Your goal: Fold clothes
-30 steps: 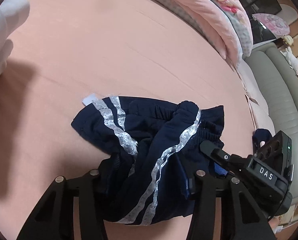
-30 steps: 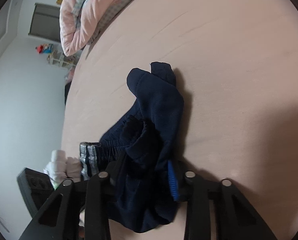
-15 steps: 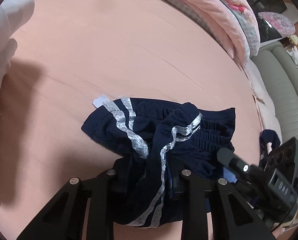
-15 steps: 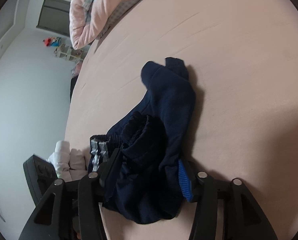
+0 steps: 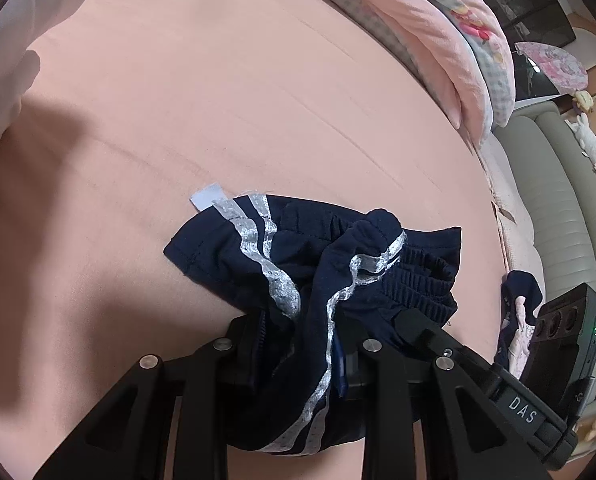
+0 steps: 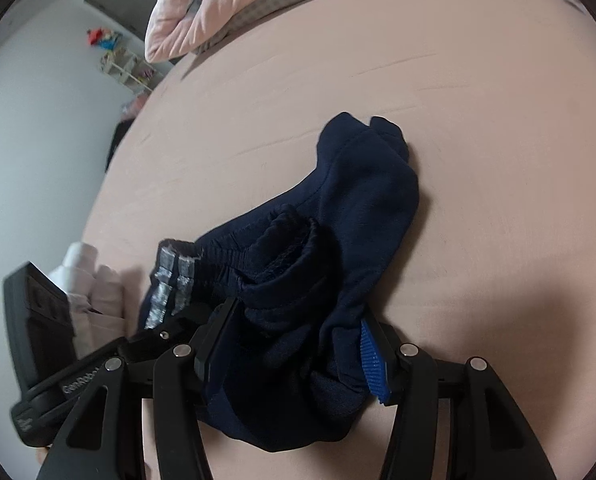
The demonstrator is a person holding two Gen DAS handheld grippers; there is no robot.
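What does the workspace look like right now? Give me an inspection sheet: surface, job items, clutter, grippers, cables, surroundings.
Surface: pink bedsheet, mostly flat with faint creases.
Job's things: navy shorts with silver side stripes, bunched, waistband crumpled; white tag sticks out at one corner.
Clutter: second small dark garment near the bed's edge; rolled white cloths beside the shorts.
Grippers: left gripper clamped on the striped edge; right gripper has bunched navy fabric between its fingers, grip unclear.
Cables: nothing seen.
Surroundings: folded pink quilt at the bed's far side, grey sofa with soft toys, white wall.
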